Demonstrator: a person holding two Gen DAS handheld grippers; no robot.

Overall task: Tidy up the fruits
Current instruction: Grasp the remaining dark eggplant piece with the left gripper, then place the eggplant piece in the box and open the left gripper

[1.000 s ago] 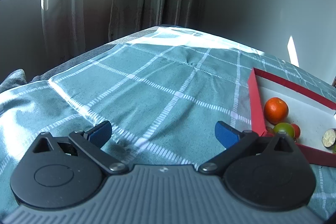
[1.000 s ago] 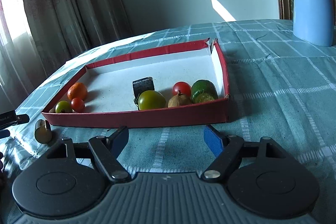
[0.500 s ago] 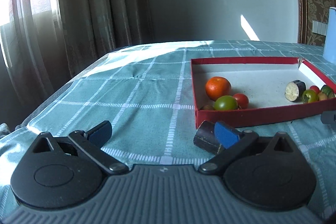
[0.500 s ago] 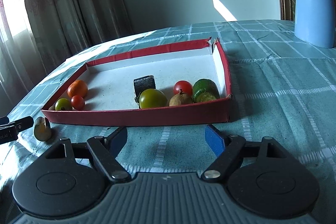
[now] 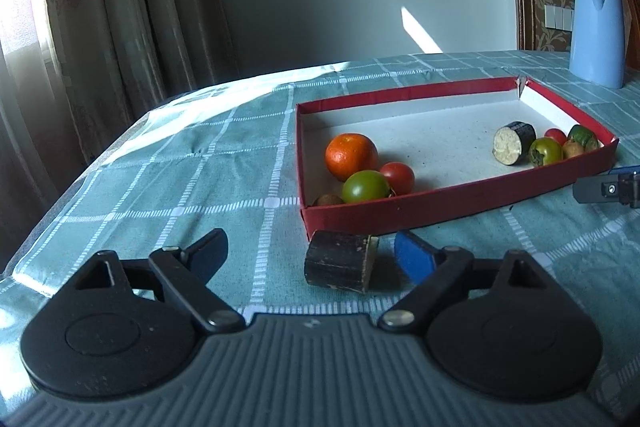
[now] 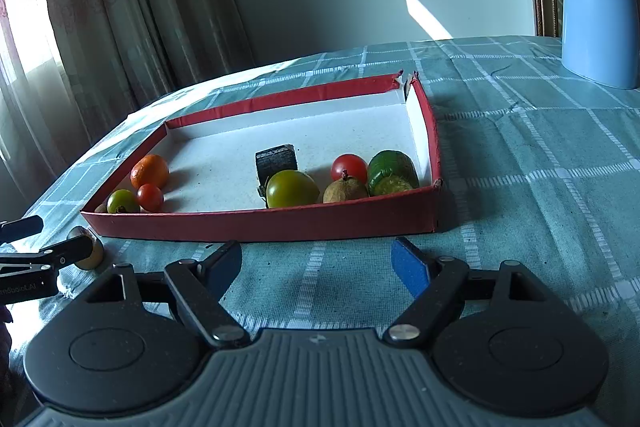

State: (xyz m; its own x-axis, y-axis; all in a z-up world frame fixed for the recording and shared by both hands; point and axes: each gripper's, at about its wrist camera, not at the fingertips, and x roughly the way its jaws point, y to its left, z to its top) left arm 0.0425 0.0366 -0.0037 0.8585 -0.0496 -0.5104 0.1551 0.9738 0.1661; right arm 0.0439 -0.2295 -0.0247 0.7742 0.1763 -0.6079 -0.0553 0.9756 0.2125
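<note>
Left claw (image 5: 308,255) is released, jaws have just been closing in; the dark eggplant chunk (image 5: 340,261) lies between them, nearer the blue right pad, no pad contact visible. The chunk is on its side on the checked surface (image 5: 200,187), just outside the near-left corner of the red tray (image 5: 460,201), long axis running left-right, pale cut end facing right.

In the tray's near-left corner: orange (image 5: 351,155), green tomato (image 5: 366,186), red tomato (image 5: 397,177), and a small brown fruit (image 5: 328,199) against the wall.

Toward the near-right corner: second eggplant chunk (image 6: 276,163), also on its side, then large green tomato (image 6: 292,189), brown fruit (image 6: 345,190), red tomato (image 6: 349,167), green cut piece (image 6: 392,171).

Right claw (image 6: 316,263) is released, nothing between the jaws, which have just been opening; it hovers over bare cloth in front of the tray's near wall.

Blue jug (image 6: 596,7) stands upright at the far right of the surface.
</note>
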